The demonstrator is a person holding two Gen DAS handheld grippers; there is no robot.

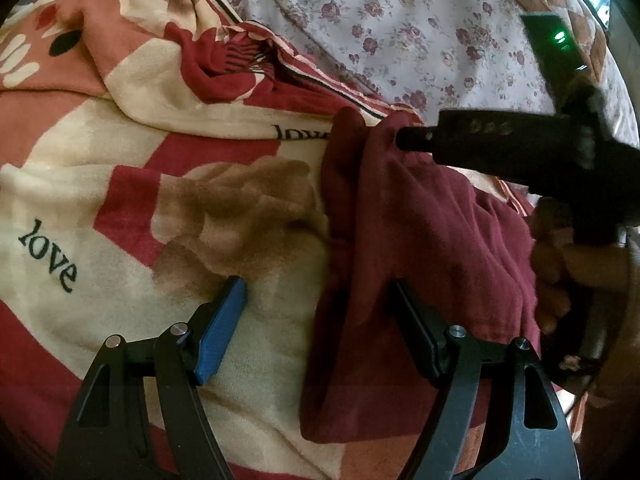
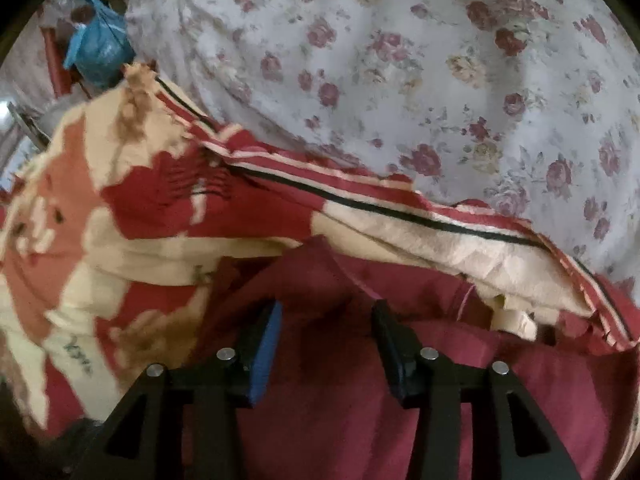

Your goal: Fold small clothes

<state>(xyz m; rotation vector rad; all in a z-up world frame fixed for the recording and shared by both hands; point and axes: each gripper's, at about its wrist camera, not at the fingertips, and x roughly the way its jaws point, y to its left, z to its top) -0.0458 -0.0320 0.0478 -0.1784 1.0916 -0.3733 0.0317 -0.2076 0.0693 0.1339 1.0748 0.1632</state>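
Under both open claws (nothing gripped), the maroon garment (image 1: 420, 240) runs off-frame, shape unclear.

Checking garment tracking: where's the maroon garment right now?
The maroon garment lies on the love-print blanket, right of centre in the left wrist view, below the floral sheet; in the right wrist view it fills the bottom.
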